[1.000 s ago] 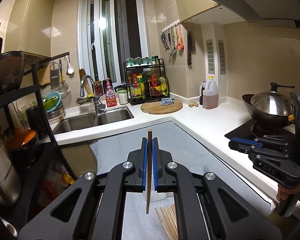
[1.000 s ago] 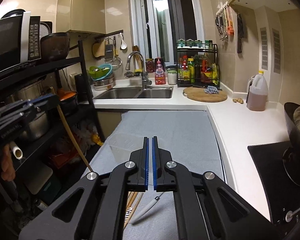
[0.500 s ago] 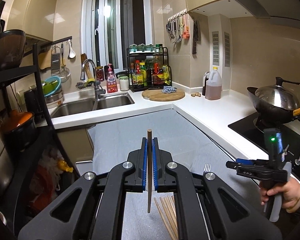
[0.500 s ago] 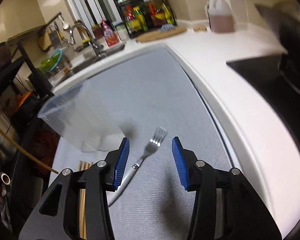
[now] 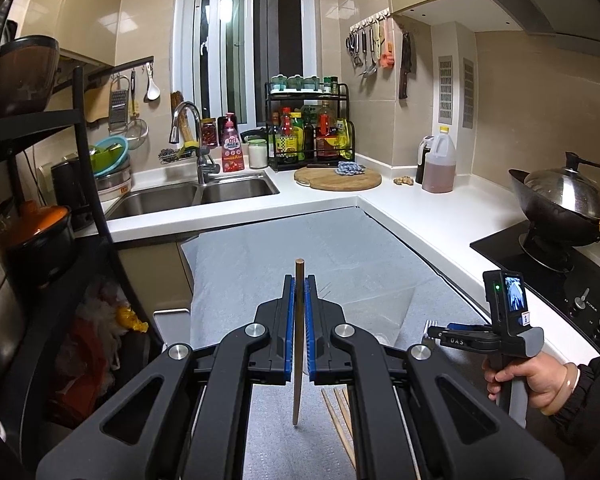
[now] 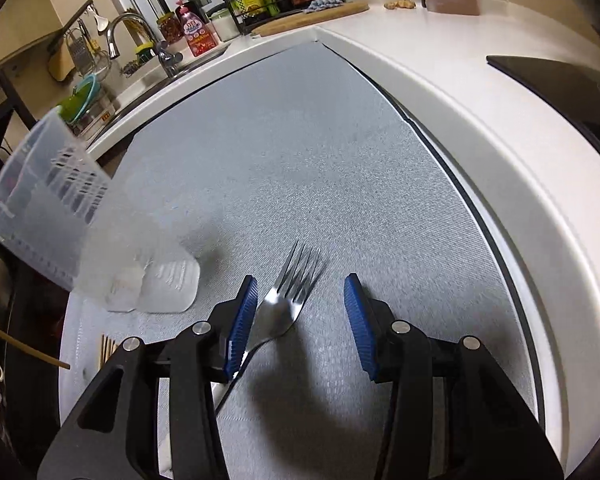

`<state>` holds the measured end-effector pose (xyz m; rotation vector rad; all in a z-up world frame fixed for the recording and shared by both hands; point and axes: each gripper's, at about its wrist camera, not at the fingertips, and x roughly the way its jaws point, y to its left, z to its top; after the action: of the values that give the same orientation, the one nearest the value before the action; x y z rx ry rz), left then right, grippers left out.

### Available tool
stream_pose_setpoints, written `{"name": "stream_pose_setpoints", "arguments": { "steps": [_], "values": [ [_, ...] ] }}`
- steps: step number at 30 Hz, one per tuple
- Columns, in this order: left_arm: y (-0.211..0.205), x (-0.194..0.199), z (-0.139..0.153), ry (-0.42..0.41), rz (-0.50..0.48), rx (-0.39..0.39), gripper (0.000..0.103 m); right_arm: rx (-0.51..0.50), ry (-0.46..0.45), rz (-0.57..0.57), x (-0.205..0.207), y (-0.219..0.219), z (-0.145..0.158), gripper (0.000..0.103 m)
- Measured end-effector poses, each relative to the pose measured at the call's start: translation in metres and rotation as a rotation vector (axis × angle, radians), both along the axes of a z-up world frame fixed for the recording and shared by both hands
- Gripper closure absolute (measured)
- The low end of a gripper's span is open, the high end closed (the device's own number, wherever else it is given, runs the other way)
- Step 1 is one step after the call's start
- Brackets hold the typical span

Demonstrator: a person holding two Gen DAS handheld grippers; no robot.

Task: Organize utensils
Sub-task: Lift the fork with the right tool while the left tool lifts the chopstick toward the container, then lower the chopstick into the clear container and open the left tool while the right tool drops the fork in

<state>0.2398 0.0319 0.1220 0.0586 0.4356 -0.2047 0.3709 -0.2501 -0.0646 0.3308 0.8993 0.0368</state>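
My left gripper [image 5: 298, 280] is shut on a wooden chopstick [image 5: 298, 360], which stands nearly upright above the grey mat [image 5: 260, 264]. Several loose chopsticks [image 5: 340, 412] lie on the mat just below it. In the right wrist view my right gripper [image 6: 300, 292] is open and points down at the mat. A metal fork [image 6: 288, 300] lies flat between its jaws, closer to the left pad, and neither pad presses on it. A clear plastic utensil holder [image 6: 52, 208] stands at the left. The left wrist view shows the right gripper [image 5: 436, 332] low at the right, held by a hand.
White counter [image 6: 480, 128] borders the mat on the right, with a black cooktop [image 5: 540, 264] and a lidded wok [image 5: 560, 200]. A sink [image 5: 196, 196], cutting board [image 5: 338, 178] and oil jug [image 5: 438, 168] are at the back. A black rack [image 5: 88, 184] stands at the left.
The right gripper opened, dropped and tipped down until the fork lay between its jaws. The left gripper sank a little, still holding the chopstick.
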Motion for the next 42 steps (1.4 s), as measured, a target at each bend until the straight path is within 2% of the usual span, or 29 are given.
{"name": "stream_pose_setpoints", "arguments": {
  "steps": [6, 8, 10, 12, 14, 17, 18, 19, 25, 30, 42],
  "values": [
    [-0.003, 0.007, -0.007, 0.012, -0.003, -0.005, 0.098, 0.017, -0.037, 0.023, 0.023, 0.000, -0.004, 0.053],
    [-0.003, 0.009, -0.009, 0.015, -0.003, -0.006, 0.098, 0.032, -0.046, 0.028, 0.022, 0.000, -0.005, 0.056],
    [-0.003, 0.010, -0.010, 0.019, -0.002, -0.007, 0.098, 0.064, -0.052, 0.026, 0.021, -0.002, -0.007, 0.073],
    [-0.003, 0.011, -0.011, 0.023, -0.002, -0.005, 0.098, 0.063, -0.058, 0.009, 0.018, -0.004, -0.009, 0.084],
    [-0.005, 0.012, -0.012, 0.025, -0.003, -0.002, 0.098, 0.102, -0.059, -0.004, 0.015, -0.010, -0.011, 0.085],
    [-0.006, 0.011, -0.011, 0.024, -0.006, 0.006, 0.098, 0.107, -0.073, -0.019, 0.009, -0.013, -0.006, 0.090],
    [-0.006, 0.010, -0.010, 0.021, -0.006, 0.009, 0.098, 0.101, -0.084, -0.021, 0.004, -0.014, -0.002, 0.098],
    [-0.007, 0.009, -0.009, 0.018, -0.007, 0.010, 0.098, 0.099, -0.091, -0.022, 0.001, -0.013, 0.002, 0.100],
    [-0.006, -0.001, 0.000, -0.001, -0.003, 0.003, 0.098, 0.090, -0.178, 0.011, -0.030, -0.007, 0.038, 0.101],
    [-0.008, -0.014, 0.007, -0.021, -0.005, 0.006, 0.098, -0.003, -0.279, 0.073, -0.058, 0.016, 0.080, 0.102],
    [-0.008, -0.040, 0.037, -0.085, -0.010, -0.007, 0.098, -0.168, -0.440, 0.215, -0.122, 0.057, 0.163, 0.101]
  ]
}}
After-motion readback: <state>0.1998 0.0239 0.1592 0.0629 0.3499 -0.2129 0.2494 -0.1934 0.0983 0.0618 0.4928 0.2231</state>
